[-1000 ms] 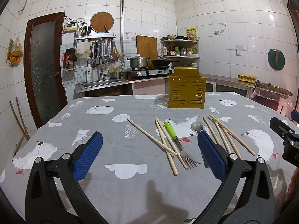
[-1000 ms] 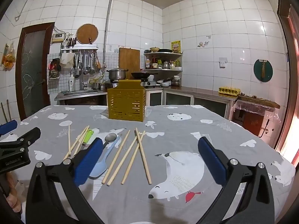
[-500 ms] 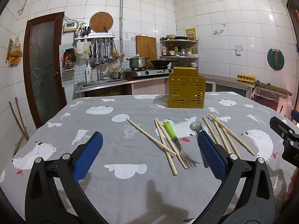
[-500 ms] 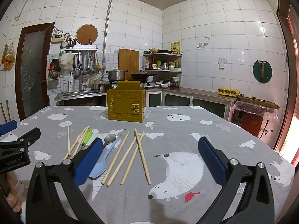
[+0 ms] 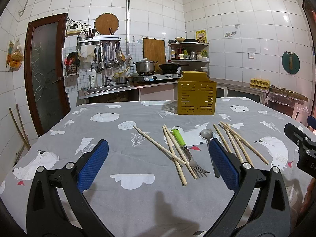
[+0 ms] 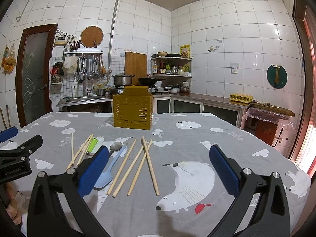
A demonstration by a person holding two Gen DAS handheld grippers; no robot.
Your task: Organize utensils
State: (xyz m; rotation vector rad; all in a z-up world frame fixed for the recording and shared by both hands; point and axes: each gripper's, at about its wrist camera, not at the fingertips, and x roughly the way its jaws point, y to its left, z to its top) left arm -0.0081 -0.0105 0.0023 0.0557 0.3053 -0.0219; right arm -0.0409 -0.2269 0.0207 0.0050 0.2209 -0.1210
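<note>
Wooden chopsticks (image 6: 138, 165), a green-handled fork (image 5: 182, 151), a metal spoon (image 6: 115, 147) and a pale blue scoop (image 6: 107, 172) lie scattered on the grey tablecloth (image 5: 138, 197), well short of the upright yellow holder (image 6: 132, 108). The left gripper (image 5: 159, 163) and right gripper (image 6: 159, 167) both hover wide apart, empty.

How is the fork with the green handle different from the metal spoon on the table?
The fork has a bright green handle and tines pointing toward the camera; the spoon is all grey metal, with its round bowl pointing away toward the yellow holder. The fork crosses chopsticks; the spoon partly hides behind a blue finger. Both lie flat on the cloth.
</note>
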